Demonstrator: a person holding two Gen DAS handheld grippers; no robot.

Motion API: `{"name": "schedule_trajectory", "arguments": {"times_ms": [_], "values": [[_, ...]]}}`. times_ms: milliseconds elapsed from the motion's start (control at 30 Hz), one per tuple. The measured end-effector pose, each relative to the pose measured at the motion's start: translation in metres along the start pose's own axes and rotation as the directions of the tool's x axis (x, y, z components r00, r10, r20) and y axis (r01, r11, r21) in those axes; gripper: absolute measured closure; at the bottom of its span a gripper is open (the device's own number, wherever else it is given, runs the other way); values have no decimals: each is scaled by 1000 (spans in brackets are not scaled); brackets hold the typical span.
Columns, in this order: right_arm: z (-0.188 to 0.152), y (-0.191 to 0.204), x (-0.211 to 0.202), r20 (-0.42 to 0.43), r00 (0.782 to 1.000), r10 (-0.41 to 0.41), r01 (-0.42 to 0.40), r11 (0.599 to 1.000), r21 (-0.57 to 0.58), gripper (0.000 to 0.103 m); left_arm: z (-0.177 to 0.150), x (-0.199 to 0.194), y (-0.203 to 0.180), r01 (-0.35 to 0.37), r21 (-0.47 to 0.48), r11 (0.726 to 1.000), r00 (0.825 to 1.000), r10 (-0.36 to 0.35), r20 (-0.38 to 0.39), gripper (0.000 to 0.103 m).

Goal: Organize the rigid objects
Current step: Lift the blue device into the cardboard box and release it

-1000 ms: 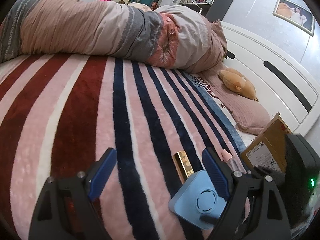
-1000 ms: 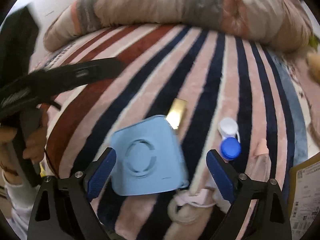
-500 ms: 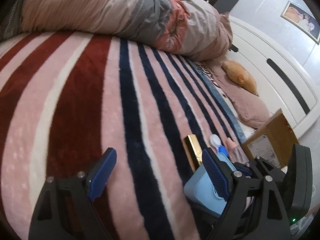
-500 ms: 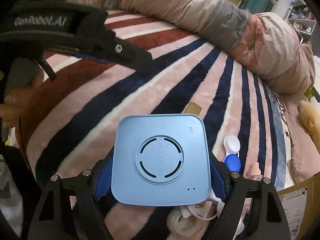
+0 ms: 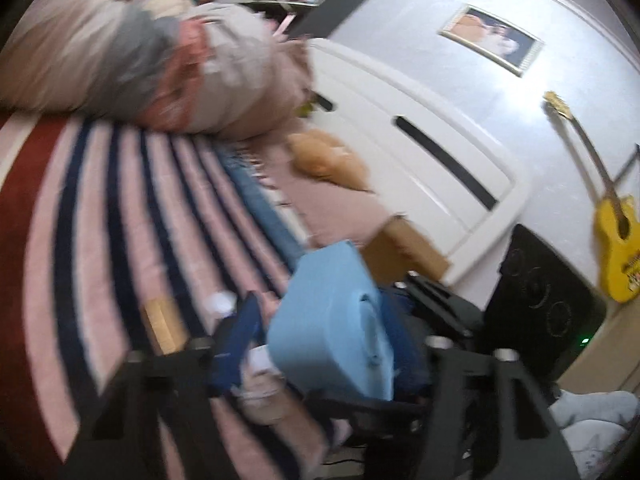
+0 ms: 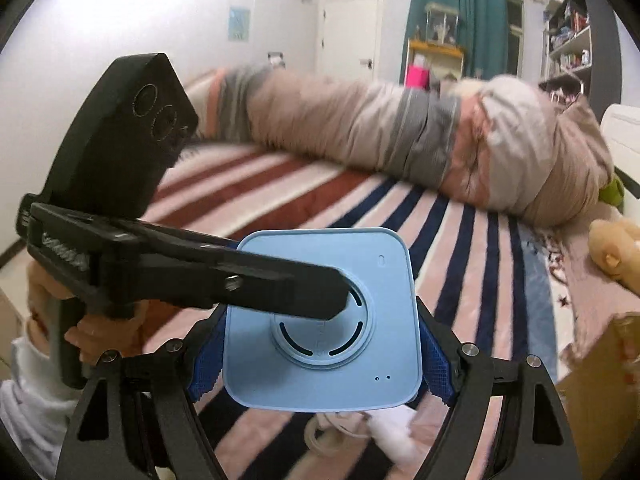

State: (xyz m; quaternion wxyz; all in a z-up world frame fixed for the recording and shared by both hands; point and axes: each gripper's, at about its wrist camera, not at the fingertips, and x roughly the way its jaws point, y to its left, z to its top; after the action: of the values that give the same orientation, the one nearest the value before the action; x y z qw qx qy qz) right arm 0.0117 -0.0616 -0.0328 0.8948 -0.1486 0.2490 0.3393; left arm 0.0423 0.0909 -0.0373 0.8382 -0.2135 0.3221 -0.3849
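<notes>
The blue square box (image 6: pixel 320 316) is up in the air above the striped blanket (image 6: pixel 460 248) on the bed. It has round corners and a round ring in the middle of its flat face. The right tool (image 6: pixel 320 364) holds it by two sides, with a blue pad (image 6: pixel 206 364) pressed on each side, so the tool stands quite wide around the box. The left tool (image 5: pixel 316 336) comes in from the left side of the right wrist view and lies nearly level across the box. One black finger (image 6: pixel 280 284) rests over the round ring on the flat face. In the left wrist view the box sits between the left tool's two blue pads (image 5: pixel 240 336), and its jaws are closing on it. That view is blurry, so I cannot tell if both pads touch the box yet. A hand (image 6: pixel 84 320) in a white sleeve (image 6: pixel 28 392) holds the left tool's handle low on the left. Under the box, on the blanket, lie a small gold box (image 5: pixel 164 320), a white cap (image 5: pixel 218 302) and a roll of tape (image 6: pixel 332 432). A brown cardboard box (image 5: pixel 404 248) stands near the bed's edge. A rolled-up quilt (image 6: pixel 380 128) lies across the far side of the bed, and a tan soft toy (image 5: pixel 328 156) lies by the white headboard (image 5: pixel 420 152). A yellow guitar (image 5: pixel 616 240) leans on the wall.
</notes>
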Motion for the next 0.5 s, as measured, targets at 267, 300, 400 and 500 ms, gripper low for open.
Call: {"name": "schedule_trajectory", "arguments": {"times_ms": [267, 300, 400, 500], "values": [[-3, -57, -104, 164, 986, -24, 14, 998, 62, 24, 36, 43, -135, -64, 233, 970, 998, 60, 23, 64], [-5, -66, -119, 175, 984, -36, 24, 997, 71, 24, 41, 55, -157, -69, 274, 959, 998, 67, 17, 64], [-12, -99, -154, 192, 977, -89, 72, 993, 91, 24, 52, 91, -201, -72, 347, 935, 996, 85, -22, 64], [-25, -139, -179, 170, 979, -116, 91, 985, 146, 24, 55, 137, -232, -76, 404, 911, 990, 117, -78, 64]]}}
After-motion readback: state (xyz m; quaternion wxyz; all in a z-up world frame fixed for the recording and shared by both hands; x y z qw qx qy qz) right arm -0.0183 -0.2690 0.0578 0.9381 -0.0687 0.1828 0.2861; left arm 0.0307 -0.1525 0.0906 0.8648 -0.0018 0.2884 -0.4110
